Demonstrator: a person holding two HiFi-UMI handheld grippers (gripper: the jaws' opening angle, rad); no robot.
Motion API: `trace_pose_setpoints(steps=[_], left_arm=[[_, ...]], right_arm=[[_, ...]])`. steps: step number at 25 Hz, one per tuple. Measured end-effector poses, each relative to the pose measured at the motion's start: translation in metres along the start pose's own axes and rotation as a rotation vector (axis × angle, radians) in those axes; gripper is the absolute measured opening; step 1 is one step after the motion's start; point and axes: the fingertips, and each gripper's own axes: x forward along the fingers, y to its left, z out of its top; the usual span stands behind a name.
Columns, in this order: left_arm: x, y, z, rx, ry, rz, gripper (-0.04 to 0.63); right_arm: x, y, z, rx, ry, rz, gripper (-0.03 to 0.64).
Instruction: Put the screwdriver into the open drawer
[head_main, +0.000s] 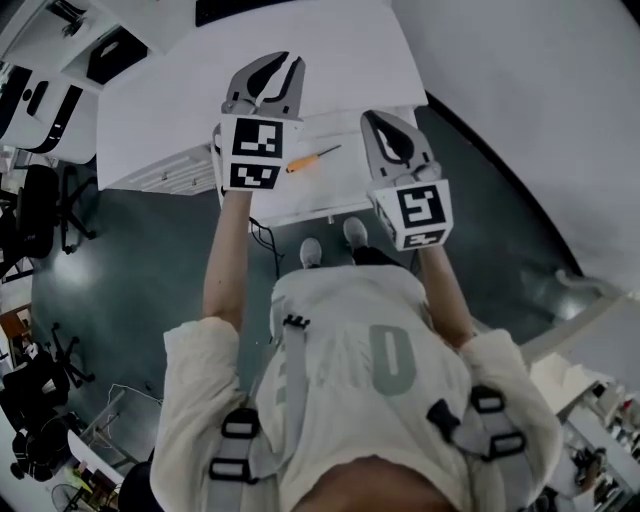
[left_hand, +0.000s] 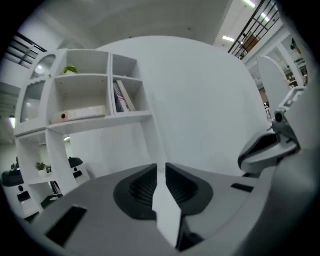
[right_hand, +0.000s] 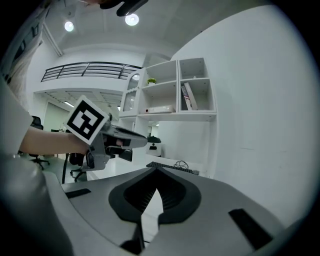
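The screwdriver (head_main: 312, 158), orange handle and dark shaft, lies flat on the white pulled-out surface (head_main: 340, 185) under the desk's front edge, which looks like the open drawer. Both grippers are held up in the air above it and touch nothing. In the head view my left gripper (head_main: 291, 60) hangs up and left of the screwdriver. Its jaws stand a narrow gap apart, with nothing between them in the left gripper view (left_hand: 161, 166). My right gripper (head_main: 373, 116) hangs to the screwdriver's right. Its tips meet, empty, in the right gripper view (right_hand: 155, 171).
A white desk (head_main: 180, 100) stands against a white wall. A white shelf unit (left_hand: 90, 95) holds books and a box. Black office chairs (head_main: 40, 210) stand at the left on the dark floor. The person's feet (head_main: 330, 245) are just before the drawer front.
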Motion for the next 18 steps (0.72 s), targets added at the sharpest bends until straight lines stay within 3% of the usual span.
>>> trace_pose_setpoints(steps=[8,12,18], left_arm=[[-0.088,0.016,0.053,-0.164,-0.291,0.278,0.006],[-0.123,0.014,0.041,-0.208,-0.301,0.373,0.006],[-0.139,0.018,0.008,-0.226,-0.245,0.424,0.006]], right_arm=[[0.002,0.009,0.014,0.034,-0.058,0.017,0.005],[0.000,0.004,0.017,0.049,-0.073,-0.014,0.005],[0.001,0.006,0.011,0.040,-0.056,-0.023,0.005]])
